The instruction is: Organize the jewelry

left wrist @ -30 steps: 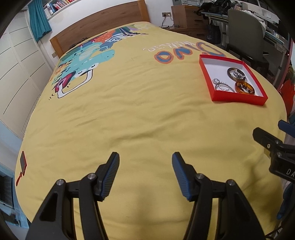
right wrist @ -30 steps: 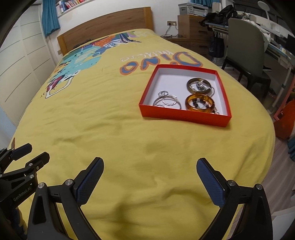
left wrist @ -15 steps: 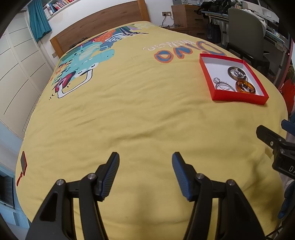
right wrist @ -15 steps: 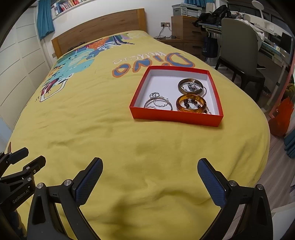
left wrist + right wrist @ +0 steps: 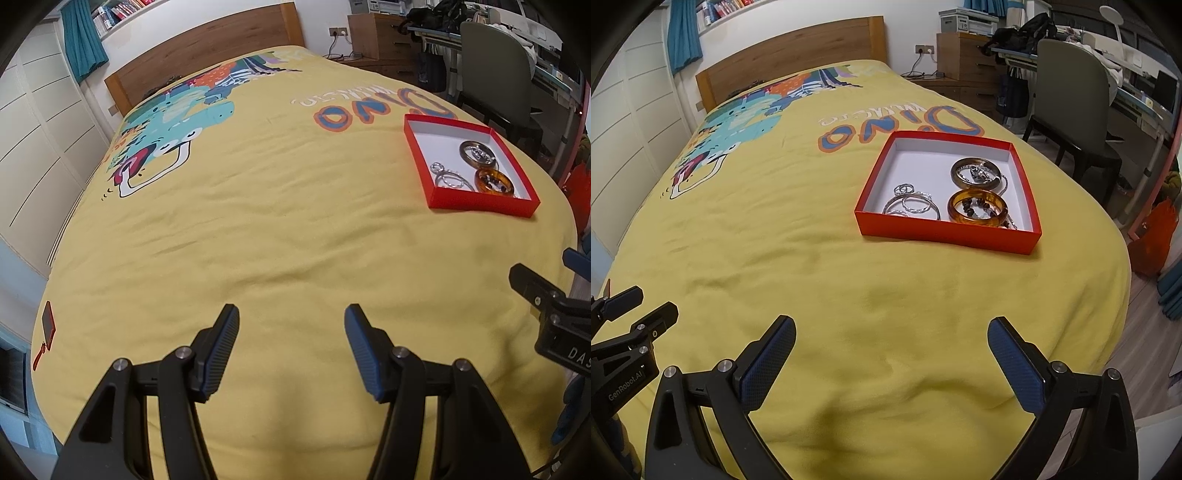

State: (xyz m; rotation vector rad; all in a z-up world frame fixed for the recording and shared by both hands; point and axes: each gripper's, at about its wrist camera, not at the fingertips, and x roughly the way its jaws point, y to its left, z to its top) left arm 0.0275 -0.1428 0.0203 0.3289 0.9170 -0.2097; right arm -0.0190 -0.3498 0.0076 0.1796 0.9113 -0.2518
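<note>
A: Starting left of the red box: the left claw hovers over bare yellow bedspread, fingers moderately parted, holding nothing.

B: And the right claw?

A: Spread wide, empty too, well short of the box's near wall.

B: The jewelry?

A: All inside the box: silver rings in its left half, a dark bangle toward its far right, an amber bangle at its near right with beads tangled inside.

B: Best approach?

A: I'd come in over the near wall, descend steeply, and pinch one bangle's rim so the chains don't drag along.

B: Obstacles?

A: Nothing between claw and box; a chair stands beyond its right side, off the bed.
</note>
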